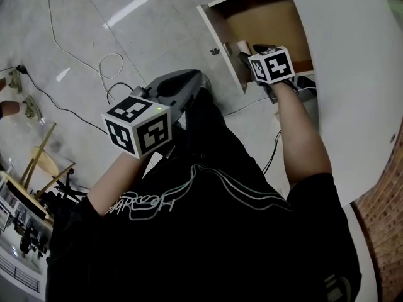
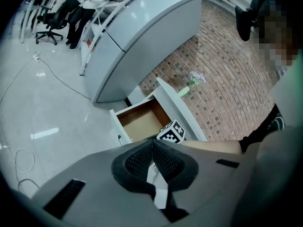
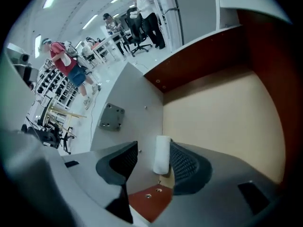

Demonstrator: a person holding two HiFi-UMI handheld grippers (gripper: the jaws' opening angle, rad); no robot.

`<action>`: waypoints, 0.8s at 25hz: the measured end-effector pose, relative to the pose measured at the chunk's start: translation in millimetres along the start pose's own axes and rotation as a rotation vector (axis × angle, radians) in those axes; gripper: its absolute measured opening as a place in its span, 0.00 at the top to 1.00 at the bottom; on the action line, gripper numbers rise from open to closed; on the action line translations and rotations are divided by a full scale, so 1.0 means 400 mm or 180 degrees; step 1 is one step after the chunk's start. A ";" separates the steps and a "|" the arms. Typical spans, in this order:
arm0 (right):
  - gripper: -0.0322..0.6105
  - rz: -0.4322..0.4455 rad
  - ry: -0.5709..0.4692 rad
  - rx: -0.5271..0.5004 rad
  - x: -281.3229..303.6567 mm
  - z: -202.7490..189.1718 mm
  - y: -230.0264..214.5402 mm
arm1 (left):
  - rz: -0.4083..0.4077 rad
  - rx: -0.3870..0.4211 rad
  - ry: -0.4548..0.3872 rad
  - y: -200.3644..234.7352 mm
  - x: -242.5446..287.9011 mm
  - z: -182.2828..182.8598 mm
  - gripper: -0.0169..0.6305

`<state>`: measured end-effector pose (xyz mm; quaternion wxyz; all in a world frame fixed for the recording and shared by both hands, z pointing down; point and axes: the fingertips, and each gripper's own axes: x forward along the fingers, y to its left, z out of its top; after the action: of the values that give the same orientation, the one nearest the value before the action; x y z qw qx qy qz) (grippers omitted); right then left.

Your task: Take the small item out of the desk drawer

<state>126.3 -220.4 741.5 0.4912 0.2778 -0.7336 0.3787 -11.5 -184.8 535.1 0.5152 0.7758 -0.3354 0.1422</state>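
The desk drawer (image 1: 215, 29) stands pulled open at the top of the head view, its tan floor (image 3: 222, 112) bare. A small white cylinder (image 3: 162, 154) lies inside, against the drawer's front wall (image 3: 137, 103); it also shows as a white cylinder (image 1: 242, 46) in the head view. My right gripper (image 3: 151, 157) reaches into the drawer with its jaws open around the cylinder, which sits close beside the right pad (image 3: 185, 163). My left gripper (image 1: 199, 82) hangs over the person's lap, away from the drawer, jaws shut and empty (image 2: 152, 145).
The white desk top (image 1: 352, 74) overhangs the drawer on the right, with a brick wall (image 1: 384, 219) below it. Cables (image 1: 107, 65) trail over the grey floor. A wooden stool (image 1: 44, 159) stands at the left. People (image 3: 66, 63) and office chairs are far off.
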 end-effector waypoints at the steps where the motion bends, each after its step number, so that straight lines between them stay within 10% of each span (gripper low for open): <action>1: 0.61 -0.0027 0.0049 0.0004 0.011 -0.001 -0.007 | 0.0013 -0.0032 -0.0012 0.006 -0.001 0.002 0.94; 20: 0.64 0.0019 0.0721 0.0233 0.137 -0.035 -0.063 | 0.0187 -0.0191 0.0032 0.087 0.022 -0.026 0.94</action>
<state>133.2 -224.9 802.8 0.5594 0.2488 -0.6599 0.4356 -26.9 -187.3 568.9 0.5355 0.7491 -0.3595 0.1510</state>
